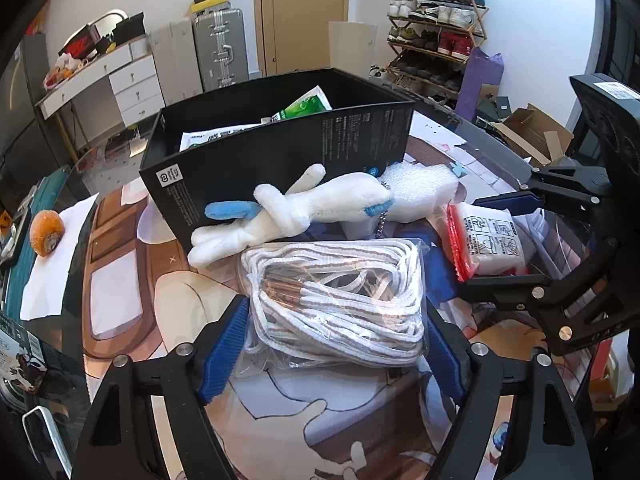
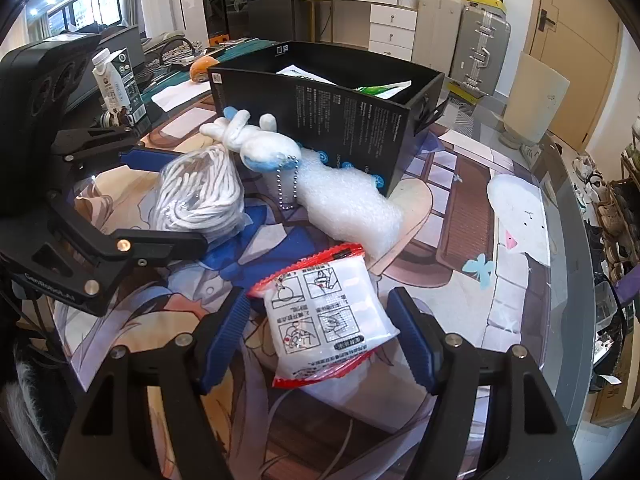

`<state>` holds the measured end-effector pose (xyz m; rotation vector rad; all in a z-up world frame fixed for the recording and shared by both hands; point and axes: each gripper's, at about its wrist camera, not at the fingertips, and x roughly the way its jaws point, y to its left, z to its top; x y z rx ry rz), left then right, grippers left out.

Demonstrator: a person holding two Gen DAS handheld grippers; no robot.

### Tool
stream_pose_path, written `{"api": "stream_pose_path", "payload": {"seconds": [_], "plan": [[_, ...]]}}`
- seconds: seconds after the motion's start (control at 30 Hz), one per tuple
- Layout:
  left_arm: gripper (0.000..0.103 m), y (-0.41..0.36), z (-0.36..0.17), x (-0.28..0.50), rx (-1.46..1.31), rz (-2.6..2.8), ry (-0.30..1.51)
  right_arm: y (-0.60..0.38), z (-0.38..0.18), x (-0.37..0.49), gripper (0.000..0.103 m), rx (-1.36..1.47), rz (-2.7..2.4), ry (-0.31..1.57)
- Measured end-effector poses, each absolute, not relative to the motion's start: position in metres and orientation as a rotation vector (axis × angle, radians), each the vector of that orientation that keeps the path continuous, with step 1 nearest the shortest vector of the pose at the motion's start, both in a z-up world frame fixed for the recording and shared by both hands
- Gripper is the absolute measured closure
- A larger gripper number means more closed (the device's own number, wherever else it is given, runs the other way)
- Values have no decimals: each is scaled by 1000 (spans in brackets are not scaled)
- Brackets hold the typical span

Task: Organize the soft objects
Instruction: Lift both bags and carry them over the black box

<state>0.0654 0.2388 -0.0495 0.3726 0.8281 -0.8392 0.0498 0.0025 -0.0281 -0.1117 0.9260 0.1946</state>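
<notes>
Bright, sharp; fisheye edges, tabletop glare

"GenRobot.AI" on the left gripper point(image 2: 168, 204); black box point(image 2: 340, 120) print illegible.

Counted on the table: one black box point(image 1: 280, 152), one plush toy point(image 1: 296, 208), one bagged rope bundle point(image 1: 340, 300), one red-edged packet point(image 2: 328, 316), one foam sheet point(image 2: 348, 204).
</notes>
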Motion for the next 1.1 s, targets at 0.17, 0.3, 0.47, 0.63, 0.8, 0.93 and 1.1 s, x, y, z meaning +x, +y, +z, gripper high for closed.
{"api": "stream_pose_path", "payload": {"seconds": [0.17,0.3,0.47,0.63,0.8,0.93,1.1], "plan": [[23,250,-43,60,363,-852,789,5,-25,48,31,-111,212,913],[23,257,-40,59,353,-851,770,8,-20,45,31,-115,224,893],[23,263,-30,55,330,-859,717,10,-13,41,31,-119,232,862],[23,268,-18,52,313,-877,677,10,-3,38,31,-113,235,830],[23,276,-9,46,303,-870,640,12,7,34,31,-116,239,796],[23,281,-1,41,298,-866,610,11,14,32,31,-110,227,767],[23,284,9,41,270,-861,579,8,22,30,31,-88,217,728]]}}
